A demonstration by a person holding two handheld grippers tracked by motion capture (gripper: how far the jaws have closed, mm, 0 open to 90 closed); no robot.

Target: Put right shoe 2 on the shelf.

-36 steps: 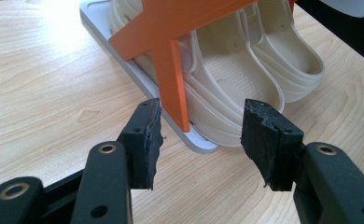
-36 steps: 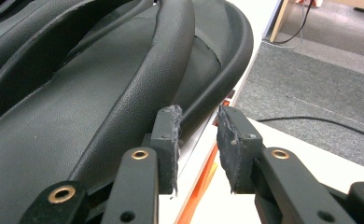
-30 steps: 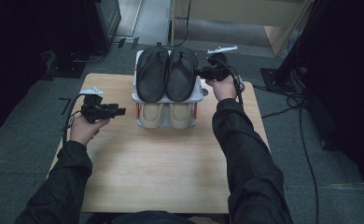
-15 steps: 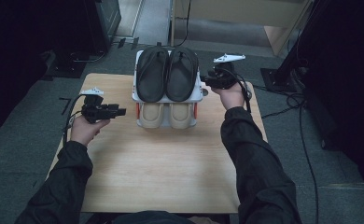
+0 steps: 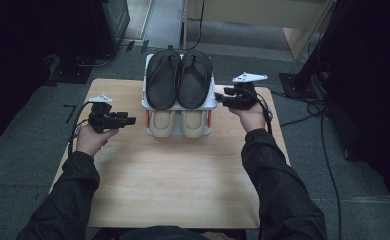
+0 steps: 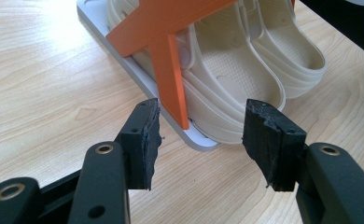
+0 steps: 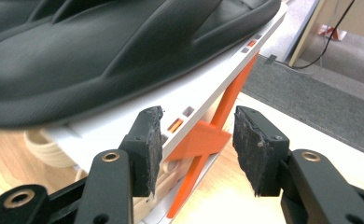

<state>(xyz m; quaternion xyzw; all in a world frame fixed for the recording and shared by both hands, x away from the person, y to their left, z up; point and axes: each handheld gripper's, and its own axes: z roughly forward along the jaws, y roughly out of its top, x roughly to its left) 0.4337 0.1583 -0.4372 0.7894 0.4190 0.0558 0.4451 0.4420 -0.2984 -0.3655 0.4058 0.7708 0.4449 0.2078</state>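
My left gripper (image 5: 131, 120) hangs spread and empty near the table's (image 5: 173, 185) left edge. The shoe rack (image 5: 179, 104) stands at the far edge, black slippers (image 5: 179, 77) above beige ones (image 5: 177, 123). My right gripper (image 5: 219, 97), jaws just opening, empty, should approach the top shelf squarely.

High view: dim surroundings, room edges near black; table (image 5: 173, 180) lit evenly from above, soft shadows only. Slight overall softness. Left gripper view: bright, sharp wood grain, pale glare at far left; near fingers (image 6: 143, 140) slightly soft. Right gripper view: black sandals (image 7: 101, 51) blurred, far floor hazy.
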